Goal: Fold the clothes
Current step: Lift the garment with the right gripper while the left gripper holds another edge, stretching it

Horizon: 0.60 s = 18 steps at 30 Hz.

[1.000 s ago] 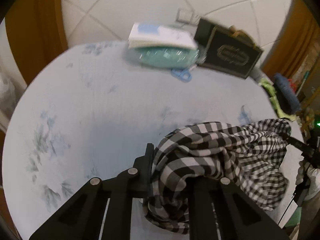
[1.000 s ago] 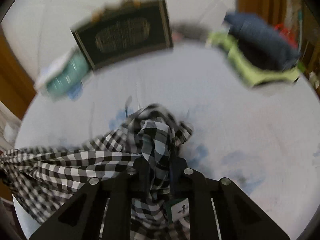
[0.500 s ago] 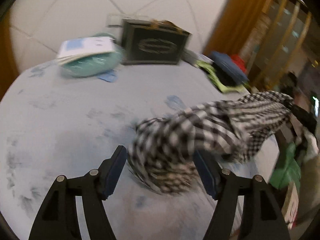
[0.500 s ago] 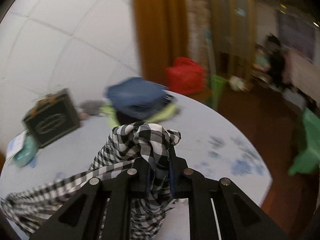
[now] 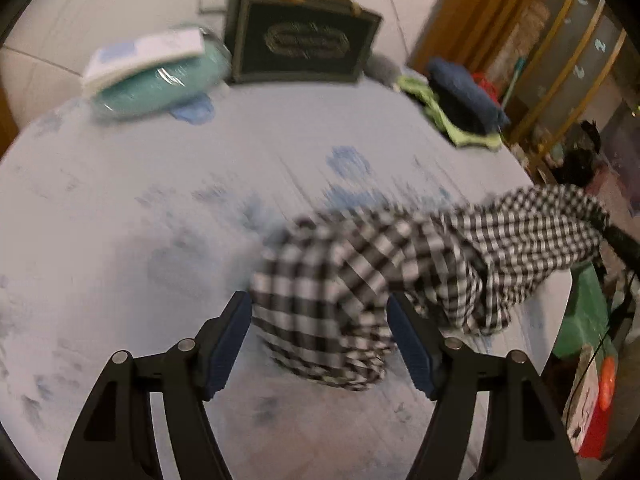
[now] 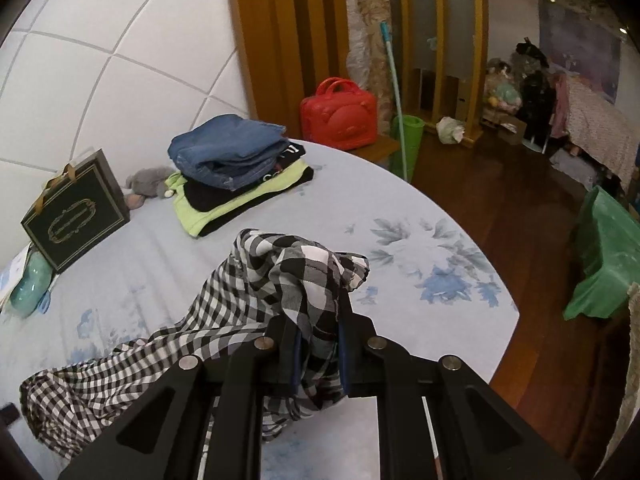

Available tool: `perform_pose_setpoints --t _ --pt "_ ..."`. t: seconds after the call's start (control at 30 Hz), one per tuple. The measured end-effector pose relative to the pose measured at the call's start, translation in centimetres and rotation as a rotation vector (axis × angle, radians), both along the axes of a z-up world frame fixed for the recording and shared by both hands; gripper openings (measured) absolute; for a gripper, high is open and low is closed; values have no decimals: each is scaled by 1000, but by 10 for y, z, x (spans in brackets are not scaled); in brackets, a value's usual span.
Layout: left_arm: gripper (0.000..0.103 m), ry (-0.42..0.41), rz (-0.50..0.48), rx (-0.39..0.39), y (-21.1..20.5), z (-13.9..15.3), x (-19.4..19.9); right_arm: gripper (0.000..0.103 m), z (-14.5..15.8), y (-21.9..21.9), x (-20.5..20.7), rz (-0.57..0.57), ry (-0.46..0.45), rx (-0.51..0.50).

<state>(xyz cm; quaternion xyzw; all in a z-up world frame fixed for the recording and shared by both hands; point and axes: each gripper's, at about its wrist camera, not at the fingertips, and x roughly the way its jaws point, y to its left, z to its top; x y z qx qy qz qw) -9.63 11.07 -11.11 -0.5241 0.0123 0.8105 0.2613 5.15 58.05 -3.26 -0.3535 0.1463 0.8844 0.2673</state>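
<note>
Checked cloth (image 6: 304,280) in right gripper (image 6: 318,354)

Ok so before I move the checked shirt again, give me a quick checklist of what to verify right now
1. Right claw clamped on checked shirt: ok.
2. Left claw open, pads clear of the cloth: ok.
3. Shirt spread flat for folding: not ok, bunched and twisted.
4. Bare bedspread beside the shirt for laying it out: ok.
5. Folded pile and black gift bag apart from the shirt: ok.
6. Which part of the shirt the right claw holds: cannot tell.
</note>
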Motion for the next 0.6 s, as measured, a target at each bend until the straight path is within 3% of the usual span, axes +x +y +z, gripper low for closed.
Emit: perform_pose_setpoints --t 0.07,0.13,0.17,0.27,0.4,0.5,0.6 --pt "69 -36 9 -38 10 -24 -2 13 -1 -1 -3 16 -3 -6" --pt "12 -27 58 -121 12 -39 -7 13 -3 -4 -8 34 -9 -4" --pt "5 -14 91 -134 6 -38 -11 13 -1 -8 -11 51 -7 3" --pt "5 55 202 -80 -30 -5 -24 13 16 -21 -20 105 34 30" --pt "5 258 352 -80 -103 80 -27 13 59 -42 -26 188 175 33" --pt "5 387 438 -107 -152 133 -8 13 89 -61 -25 252 298 3" --pt "5 453 522 -97 -197 174 31 13 111 -81 -24 345 398 -68"
